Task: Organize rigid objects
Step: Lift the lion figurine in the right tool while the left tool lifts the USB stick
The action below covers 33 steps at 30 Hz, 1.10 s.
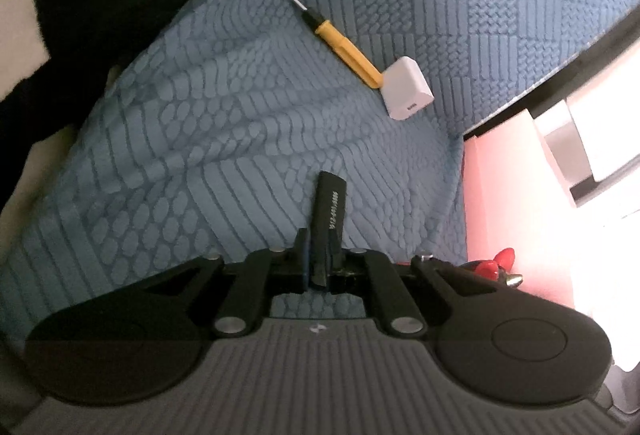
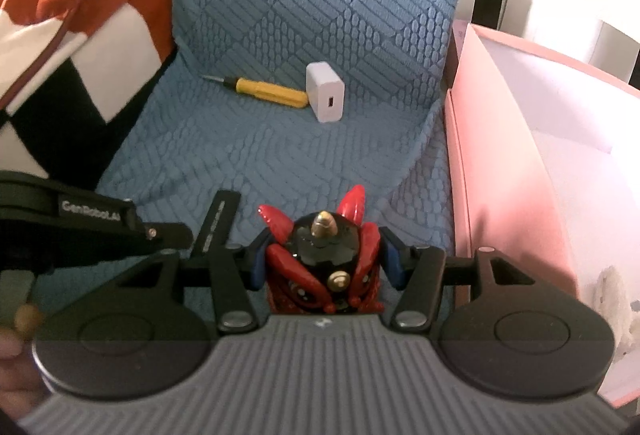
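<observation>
Both grippers loaded beside the pink box.
Left gripper pinches a black stick; right gripper clamps the red figurine; keep grips firm, lower gently.

Blue quilted fabric cover with raised block patterns, spread over a seat and rising up behind it. Checked blanket in red, white and black heaped at the left. Pale pink open cardboard box at the right edge. Bright, washed-out light from the right
</observation>
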### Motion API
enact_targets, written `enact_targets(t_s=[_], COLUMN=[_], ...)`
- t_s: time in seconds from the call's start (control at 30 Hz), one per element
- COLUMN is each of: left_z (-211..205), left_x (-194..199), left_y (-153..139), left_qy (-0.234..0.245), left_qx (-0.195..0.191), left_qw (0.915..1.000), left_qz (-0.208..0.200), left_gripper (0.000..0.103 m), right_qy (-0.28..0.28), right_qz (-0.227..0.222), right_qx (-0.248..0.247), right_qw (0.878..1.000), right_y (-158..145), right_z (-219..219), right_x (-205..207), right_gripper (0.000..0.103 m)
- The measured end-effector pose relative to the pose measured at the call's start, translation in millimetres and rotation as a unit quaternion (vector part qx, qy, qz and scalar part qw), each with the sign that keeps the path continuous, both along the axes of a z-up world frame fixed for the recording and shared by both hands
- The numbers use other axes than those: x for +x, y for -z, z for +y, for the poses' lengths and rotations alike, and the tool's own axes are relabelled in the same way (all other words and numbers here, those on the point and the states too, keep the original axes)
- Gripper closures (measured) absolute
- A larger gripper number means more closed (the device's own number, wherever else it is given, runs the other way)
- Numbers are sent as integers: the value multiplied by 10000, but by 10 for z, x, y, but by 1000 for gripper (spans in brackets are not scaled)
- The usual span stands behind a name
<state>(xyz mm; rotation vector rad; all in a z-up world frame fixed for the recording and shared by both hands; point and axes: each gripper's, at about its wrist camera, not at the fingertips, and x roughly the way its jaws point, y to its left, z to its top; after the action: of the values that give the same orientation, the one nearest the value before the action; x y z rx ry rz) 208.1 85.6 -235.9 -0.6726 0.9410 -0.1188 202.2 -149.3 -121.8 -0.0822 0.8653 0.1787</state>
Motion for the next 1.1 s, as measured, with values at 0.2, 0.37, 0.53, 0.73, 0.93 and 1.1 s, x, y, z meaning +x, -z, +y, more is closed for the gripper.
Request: enact_targets(t_s=[0.2, 0.37, 0.53, 0.73, 0.93, 1.1], left_z=[128, 138, 177, 82, 70, 48], left_x=[75, 132, 170, 280, 297, 296], left_y=[99, 137, 188, 232, 258, 224], left_qy=[-221, -297, -401, -207, -72, -77], left_qx=[-460, -715, -1041, -1193, -1860, -1644], left_qw=[9986, 9969, 9937, 9926, 9825, 9863], left_qz=[142, 121, 135, 111, 42, 74], left_gripper=[66, 66, 66, 66, 65, 65], right_qy=[-69, -338, -525, -635, -532, -526], right_qz=[-107, -217, -114, -199, -179, -199], right_qx=[417, 553, 457, 91, 154, 113], right_qw=[9990, 9977, 9975, 9977, 9983, 9984], right_y=[-12, 23, 106, 133, 146, 150], right_z=[-14, 75, 159, 212, 146, 165], right_x=[71, 101, 117, 66, 67, 34], right_gripper=[46, 46, 46, 46, 46, 46])
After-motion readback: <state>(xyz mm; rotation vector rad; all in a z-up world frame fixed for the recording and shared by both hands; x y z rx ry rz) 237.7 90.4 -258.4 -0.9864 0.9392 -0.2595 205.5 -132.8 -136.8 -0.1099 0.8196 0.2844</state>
